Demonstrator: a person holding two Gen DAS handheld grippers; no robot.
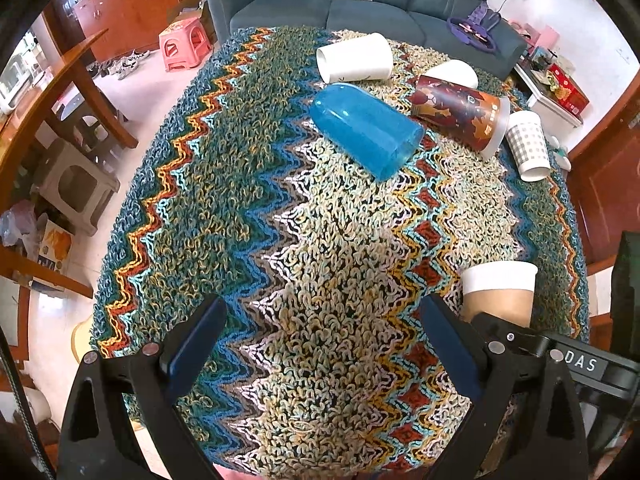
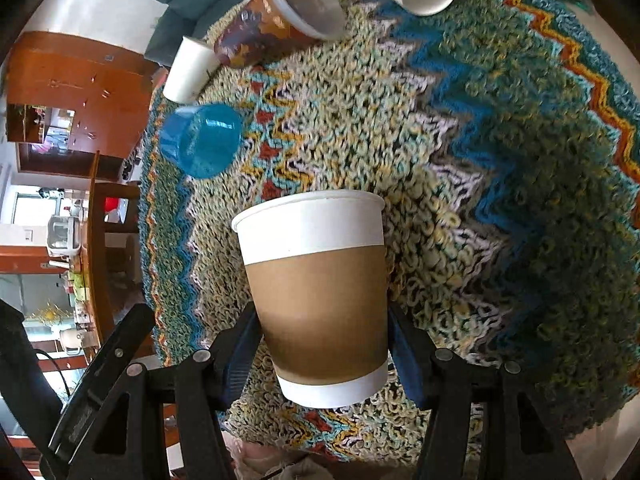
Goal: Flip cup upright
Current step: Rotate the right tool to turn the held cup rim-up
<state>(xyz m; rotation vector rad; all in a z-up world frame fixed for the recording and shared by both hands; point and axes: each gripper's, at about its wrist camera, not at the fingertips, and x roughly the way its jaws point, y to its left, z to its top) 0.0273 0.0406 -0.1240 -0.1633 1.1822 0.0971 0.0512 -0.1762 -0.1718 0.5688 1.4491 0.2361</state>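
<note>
Ahead of the left wrist camera, the left gripper (image 1: 320,348) hangs with its jaws spread wide over the zigzag-patterned woven tablecloth (image 1: 248,200), holding nothing. A translucent blue plastic cup (image 1: 366,130) lies on its side further off. Through the right wrist camera, the right gripper (image 2: 322,344) is clamped on the white paper cup with a brown sleeve (image 2: 316,292), rim uppermost, held above the cloth.
</note>
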